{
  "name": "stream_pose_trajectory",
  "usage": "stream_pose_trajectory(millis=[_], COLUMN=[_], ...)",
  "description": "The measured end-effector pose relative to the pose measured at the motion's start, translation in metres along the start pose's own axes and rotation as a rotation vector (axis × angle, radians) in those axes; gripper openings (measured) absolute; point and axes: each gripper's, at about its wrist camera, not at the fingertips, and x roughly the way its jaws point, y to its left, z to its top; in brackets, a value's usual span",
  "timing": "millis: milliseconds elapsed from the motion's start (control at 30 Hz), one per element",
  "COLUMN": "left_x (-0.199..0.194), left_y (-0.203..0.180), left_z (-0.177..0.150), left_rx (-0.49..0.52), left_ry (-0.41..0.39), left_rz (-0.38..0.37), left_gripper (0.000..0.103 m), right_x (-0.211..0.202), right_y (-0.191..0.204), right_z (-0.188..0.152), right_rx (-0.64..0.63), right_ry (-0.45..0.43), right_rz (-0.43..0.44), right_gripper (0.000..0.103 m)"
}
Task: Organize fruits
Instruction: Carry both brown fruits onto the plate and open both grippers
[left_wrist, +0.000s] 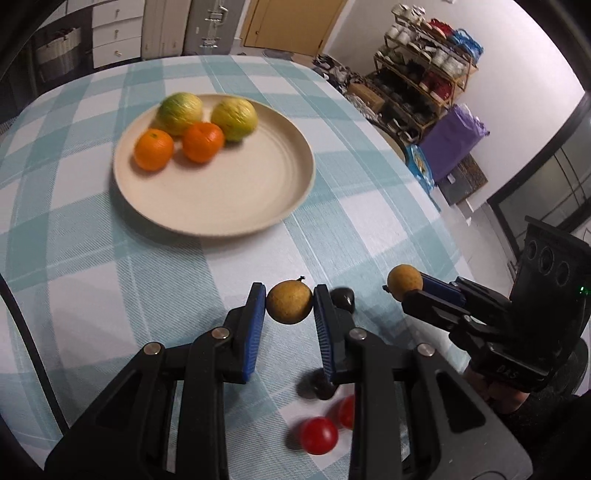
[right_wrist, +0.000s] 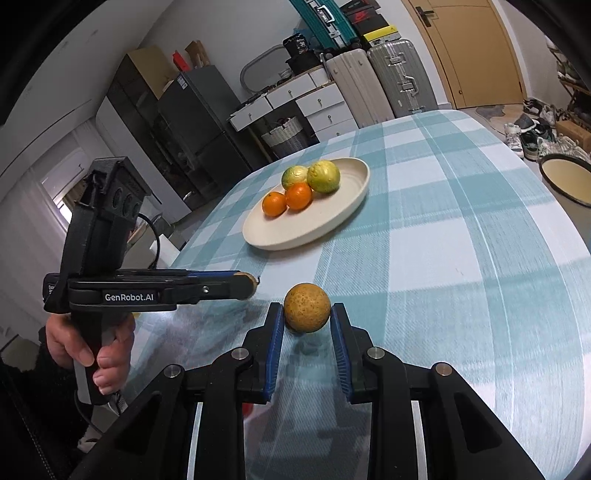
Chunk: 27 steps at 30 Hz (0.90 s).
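Plate (left_wrist: 221, 192), cream and round, sits on the checked tablecloth (left_wrist: 369, 206) and serves as the reference point. On its far half lie two oranges (left_wrist: 154, 149) and two yellow-green fruits (left_wrist: 234, 115), bunched together and touching. Left gripper (left_wrist: 289, 302), nearer the camera than the plate, pinches a small brown round fruit (left_wrist: 289, 302) between its blue pads, lifted off the cloth. Right gripper (right_wrist: 307, 314), also on the near side of the plate and to the right of the left one, clamps a second brown fruit (right_wrist: 307, 307) the same way. Further from the plate, below the left gripper, two red tomatoes (left_wrist: 318, 435) and two dark fruits (left_wrist: 342, 298) rest on the cloth, partly hidden by the fingers.
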Motion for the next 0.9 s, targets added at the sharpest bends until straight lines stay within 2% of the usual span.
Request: stream_pose_trajectory(millis=[433, 900], left_x=[-0.012, 0.038], left_y=[0.035, 0.036], left_z=[0.048, 0.108], left_rx=[-0.083, -0.125], left_ry=[-0.084, -0.085], left_rz=[0.015, -0.062], left_gripper=[0.024, 0.024], right_x=[0.032, 0.08], right_y=[0.014, -0.002], right_z=[0.06, 0.112], right_rx=[-0.075, -0.079], right_ry=[-0.007, 0.029], right_rz=[0.012, -0.049], right_gripper=[0.027, 0.027])
